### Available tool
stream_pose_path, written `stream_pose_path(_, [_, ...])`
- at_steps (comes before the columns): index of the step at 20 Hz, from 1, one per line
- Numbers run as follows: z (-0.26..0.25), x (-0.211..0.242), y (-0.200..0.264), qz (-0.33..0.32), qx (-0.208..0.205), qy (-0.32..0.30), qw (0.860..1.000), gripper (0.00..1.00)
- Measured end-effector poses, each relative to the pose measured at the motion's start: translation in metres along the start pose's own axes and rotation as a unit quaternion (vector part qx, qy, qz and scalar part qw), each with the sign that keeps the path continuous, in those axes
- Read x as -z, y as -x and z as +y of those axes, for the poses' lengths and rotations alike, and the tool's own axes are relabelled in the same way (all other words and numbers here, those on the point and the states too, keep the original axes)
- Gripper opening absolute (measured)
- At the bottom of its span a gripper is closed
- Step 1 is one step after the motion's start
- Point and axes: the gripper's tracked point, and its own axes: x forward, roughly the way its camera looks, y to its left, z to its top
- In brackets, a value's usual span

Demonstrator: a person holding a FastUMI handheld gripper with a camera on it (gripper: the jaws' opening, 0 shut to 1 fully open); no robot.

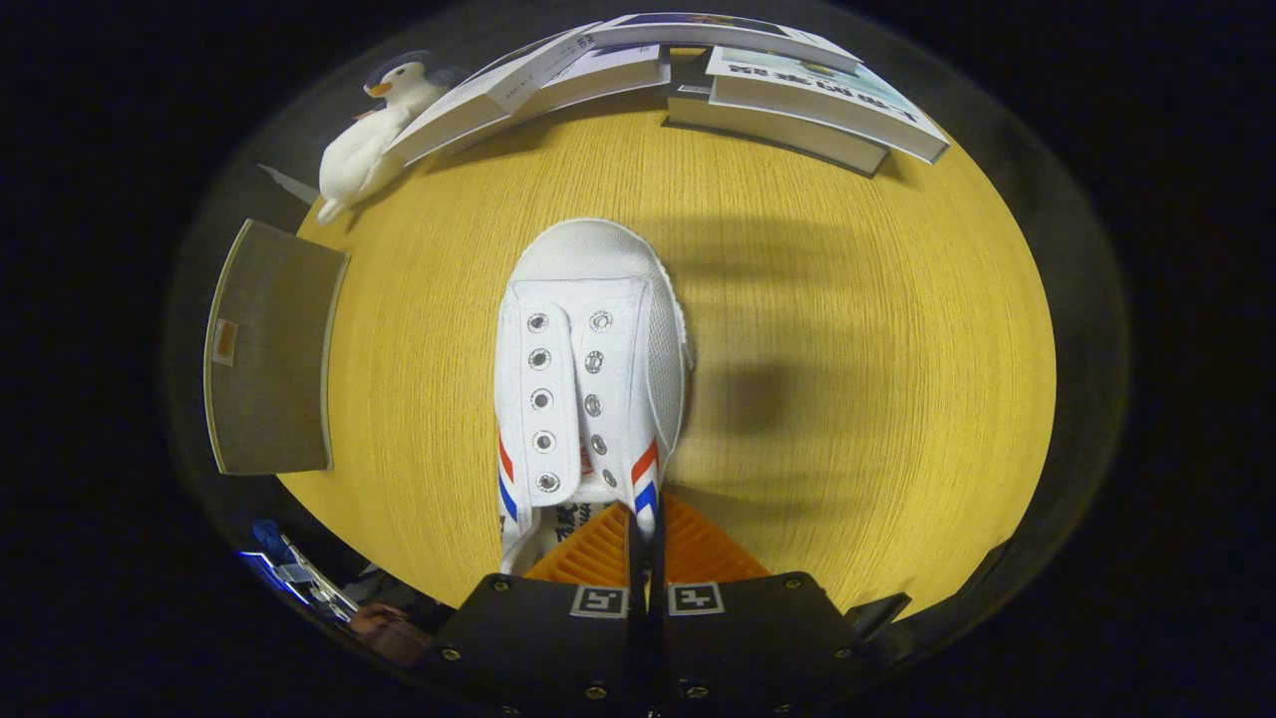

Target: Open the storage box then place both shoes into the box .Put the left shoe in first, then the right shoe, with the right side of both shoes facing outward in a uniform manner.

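a flat grey panel (267,349), possibly part of the storage box though that cannot be told, is seen lying off to the left on the yellow wood-grain surface (857,329), with a plush penguin (371,140) beyond it near the far edge. moving across, the white shoe (588,369) is found just ahead of the jaws, toe pointed away toward the stacked books (698,80), its eyelets lace-less and its red and blue stripes showing on both sides near the heel. the gripper (646,558) is seen with its fingers drawn nearly together, and the rim of the shoe's opening on the right-hand side looks to be pinched between them; a thin wall of canvas is judged to be all that is held. the shoe's shadow is thrown well to the right on the surface, so it is probably lifted rather than resting. for the step in hand, the grip should be kept firm and the shoe kept level, since a hold on one side of the collar may let it swing or twist. the gripper is held above and behind the heel, tilted downward along the shoe's length.
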Motion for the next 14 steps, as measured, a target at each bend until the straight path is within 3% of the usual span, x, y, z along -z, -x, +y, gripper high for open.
stream_pose_path(14, [0.052, -0.01, 0.057, -0.004, -0.091, -0.004, 0.996, 0.0])
